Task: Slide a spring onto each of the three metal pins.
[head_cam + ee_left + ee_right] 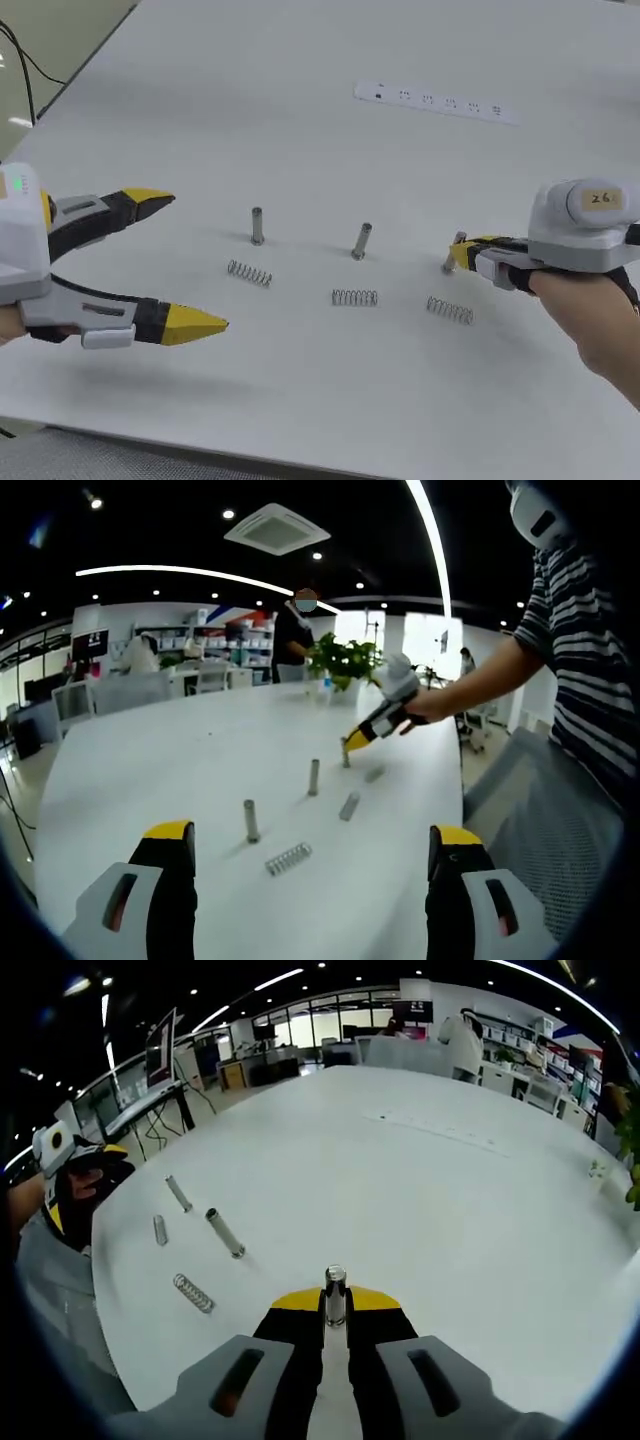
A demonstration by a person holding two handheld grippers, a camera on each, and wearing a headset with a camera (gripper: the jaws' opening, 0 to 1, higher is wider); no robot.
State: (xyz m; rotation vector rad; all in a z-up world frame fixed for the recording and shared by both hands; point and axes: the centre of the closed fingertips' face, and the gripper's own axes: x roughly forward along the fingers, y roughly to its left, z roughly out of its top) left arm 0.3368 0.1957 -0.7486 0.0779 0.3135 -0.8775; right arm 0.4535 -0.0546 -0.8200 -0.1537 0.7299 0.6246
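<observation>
Right gripper view, right tool clamping pin, lower half hidden

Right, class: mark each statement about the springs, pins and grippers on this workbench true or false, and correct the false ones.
1. All three springs lie on the table, none on the pins. True.
2. The left gripper is shut on a spring. False: its jaws are open and hold nothing.
3. The right gripper is shut on the right pin. True.
4. The power strip lies between the pins and springs. False: it lies beyond the pins, on the table's far side.
</observation>
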